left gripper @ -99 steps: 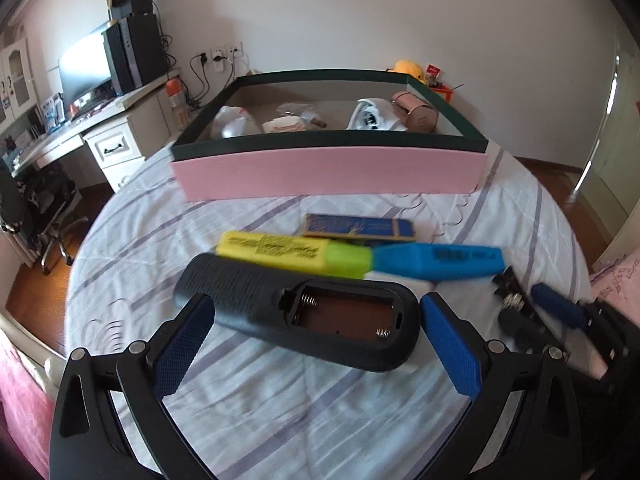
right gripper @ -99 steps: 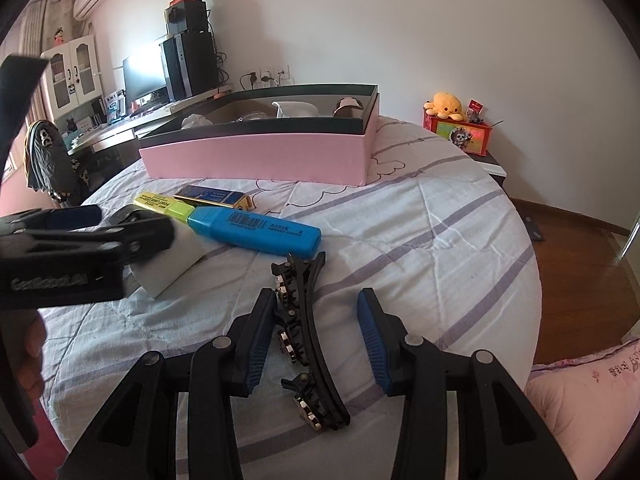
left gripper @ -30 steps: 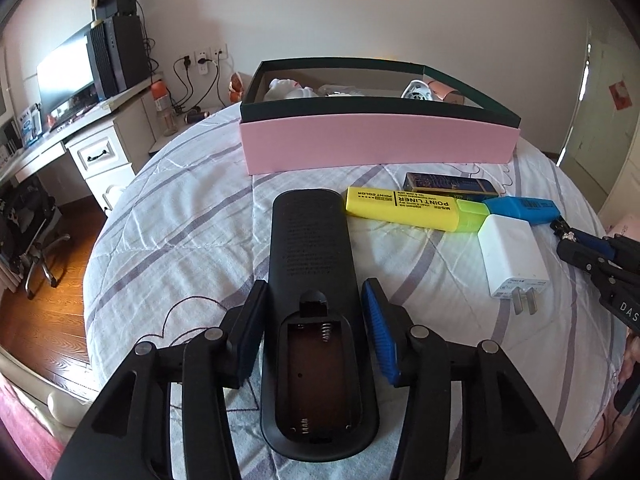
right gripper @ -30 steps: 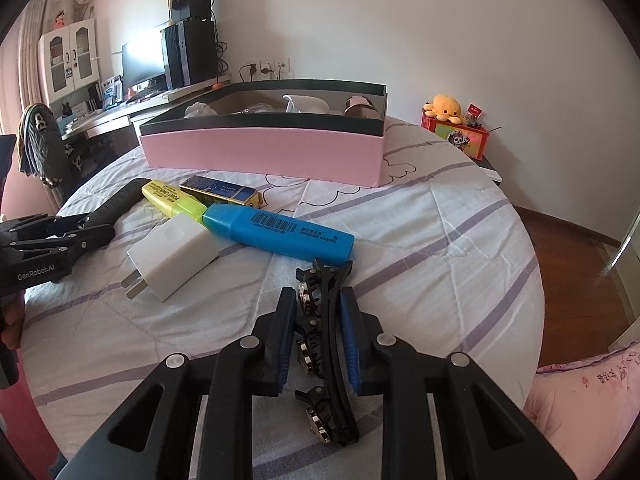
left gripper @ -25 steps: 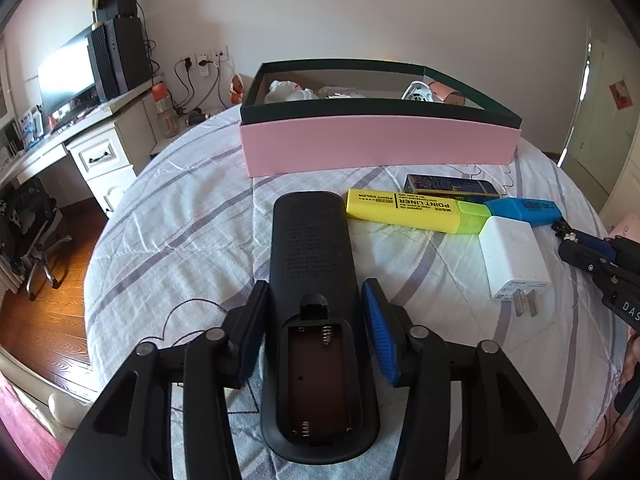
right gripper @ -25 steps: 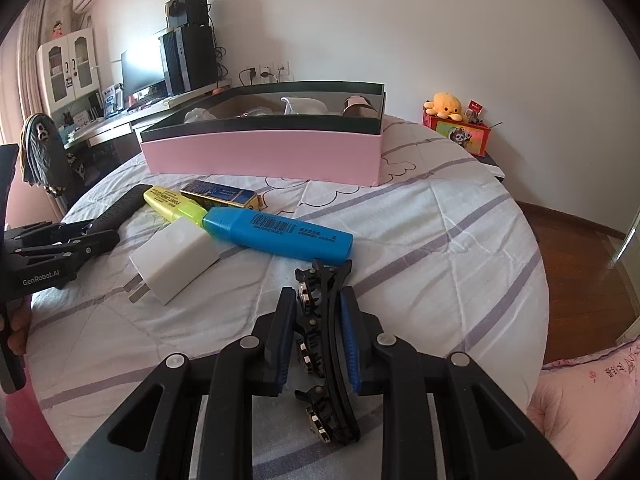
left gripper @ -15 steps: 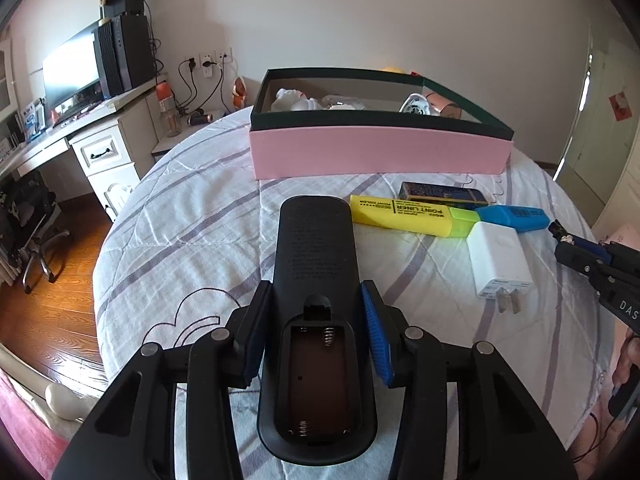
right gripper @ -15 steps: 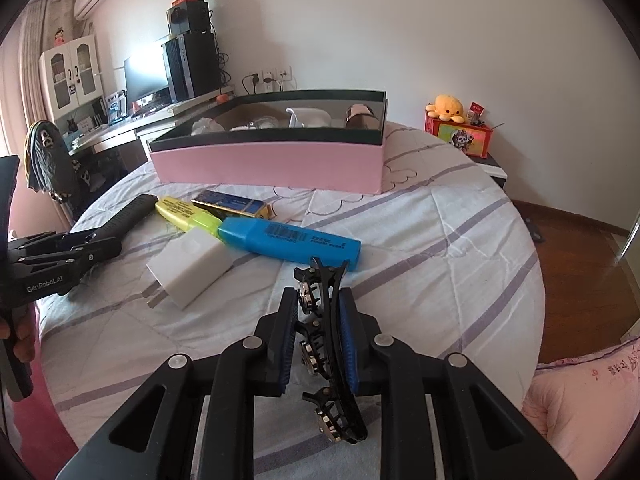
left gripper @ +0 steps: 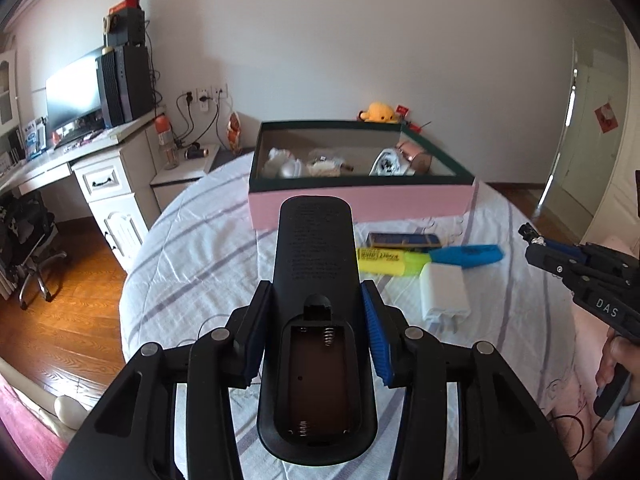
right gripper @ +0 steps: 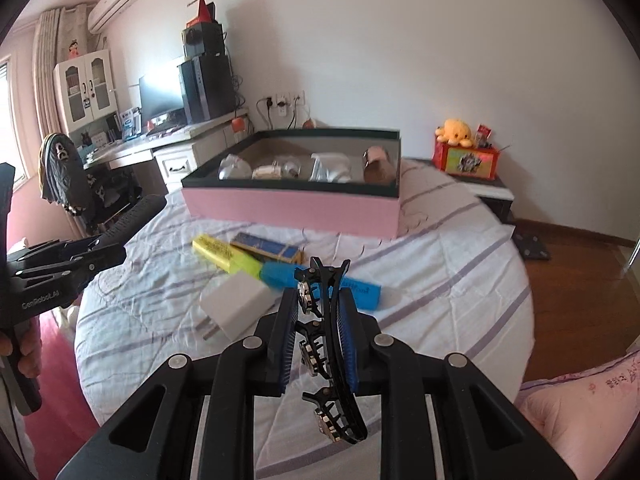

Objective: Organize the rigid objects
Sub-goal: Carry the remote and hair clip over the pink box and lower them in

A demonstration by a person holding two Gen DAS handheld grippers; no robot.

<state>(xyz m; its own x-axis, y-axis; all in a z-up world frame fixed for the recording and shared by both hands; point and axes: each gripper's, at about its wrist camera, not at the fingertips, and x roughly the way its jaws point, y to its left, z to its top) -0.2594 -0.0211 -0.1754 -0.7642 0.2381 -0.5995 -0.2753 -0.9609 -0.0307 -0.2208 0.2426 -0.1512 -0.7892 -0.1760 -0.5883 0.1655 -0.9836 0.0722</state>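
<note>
Had remote [left gripper: 316, 280] clamped in left gripper [left gripper: 316, 328], hair clip [right gripper: 324, 344] pinched in right gripper [right gripper: 318, 340]; needed level carry, clearing box [right gripper: 296, 208] rim.

left tool [left gripper: 316, 328] clamped, raised | right tool [right gripper: 318, 338] clamped, raised

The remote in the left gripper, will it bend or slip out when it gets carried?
The remote probably stays stiff: it juts out straight past the left gripper. It may be light, since its battery bay is empty. It could tip forward a little, because the pads pinch it near one end only.
</note>
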